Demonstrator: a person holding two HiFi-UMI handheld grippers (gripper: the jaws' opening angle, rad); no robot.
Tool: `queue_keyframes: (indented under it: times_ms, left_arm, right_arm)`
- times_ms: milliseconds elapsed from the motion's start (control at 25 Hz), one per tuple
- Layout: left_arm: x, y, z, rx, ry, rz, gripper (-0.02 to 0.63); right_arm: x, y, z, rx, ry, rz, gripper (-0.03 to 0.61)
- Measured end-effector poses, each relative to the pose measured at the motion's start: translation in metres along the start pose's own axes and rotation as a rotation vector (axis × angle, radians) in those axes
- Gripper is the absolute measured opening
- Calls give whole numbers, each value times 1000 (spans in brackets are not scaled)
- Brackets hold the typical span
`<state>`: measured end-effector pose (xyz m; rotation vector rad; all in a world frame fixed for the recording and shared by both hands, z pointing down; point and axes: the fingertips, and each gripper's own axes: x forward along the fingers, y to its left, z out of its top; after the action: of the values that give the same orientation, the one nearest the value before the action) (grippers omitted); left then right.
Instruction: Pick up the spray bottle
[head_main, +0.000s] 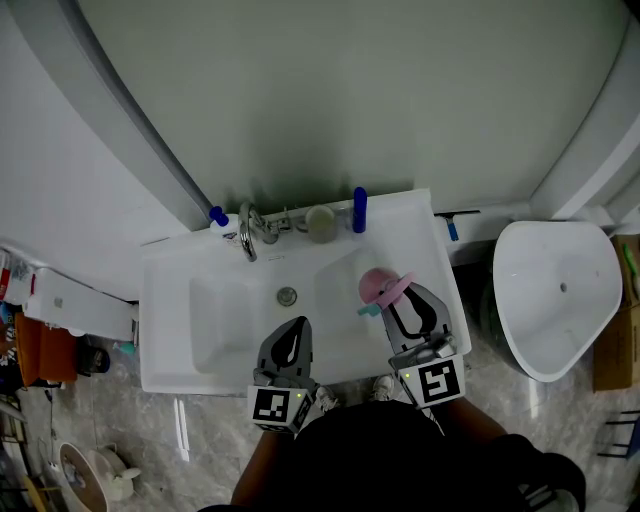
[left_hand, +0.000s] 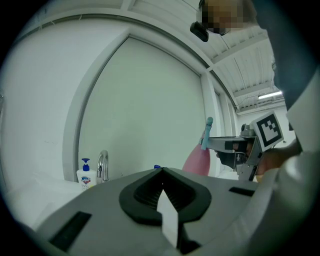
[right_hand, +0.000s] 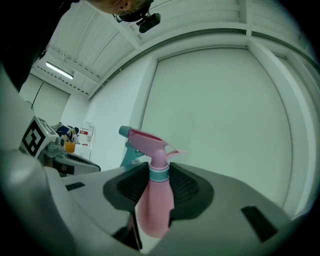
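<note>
Right gripper (right_hand: 158, 172): one, jaws clamped on the lower body of the pink spray bottle (right_hand: 154, 200). The pads press either flank, so the bottle stands upright with its teal collar and trigger head clear above the jaws. The low hold probably serves to leave the trigger free and stop the bottle tipping. Spray bottle: one, held in the air over the right half of the white washbasin (head_main: 170, 300), right of centre in the head view, touching nothing but the pads; the pick-up reads as essentially done. Left gripper (head_main: 296, 325): one, jaws together with nothing between them, hovering at the basin's near edge, lower centre of the frame. It is apparently parked out of the way, since one gripper is enough for a light bottle. On the back ledge, upper centre, lined up along the wall within reach of the tap: tap (head_main: 247, 232), one; soap dispenser with blue pump (head_main: 222, 222), one, just left of the tap; pale round cup (head_main: 320, 222), one, right of it; upright blue item (head_main: 359, 208), one, kind not discernible. Drain (head_main: 287, 296), one, mid-basin. Toilet (head_main: 555, 290), one, at the right of the frame, apart from the basin.
</note>
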<state>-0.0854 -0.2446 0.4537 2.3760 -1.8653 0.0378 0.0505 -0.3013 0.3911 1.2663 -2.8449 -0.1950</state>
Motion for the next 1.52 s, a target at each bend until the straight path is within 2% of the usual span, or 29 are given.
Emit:
queue_keyframes:
  times_ms: [320, 880, 1520]
  left_arm:
    - [-2, 6, -2, -13, -1, 16, -8]
    - [-3, 6, -2, -1, 31, 34, -8]
    - [-5, 3, -7, -8, 25, 18, -8]
  right_arm:
    - [5, 9, 11, -16, -24, 24, 130]
    - [6, 10, 1, -44, -3, 24, 129]
    - [5, 6, -11, -52, 26, 7, 130]
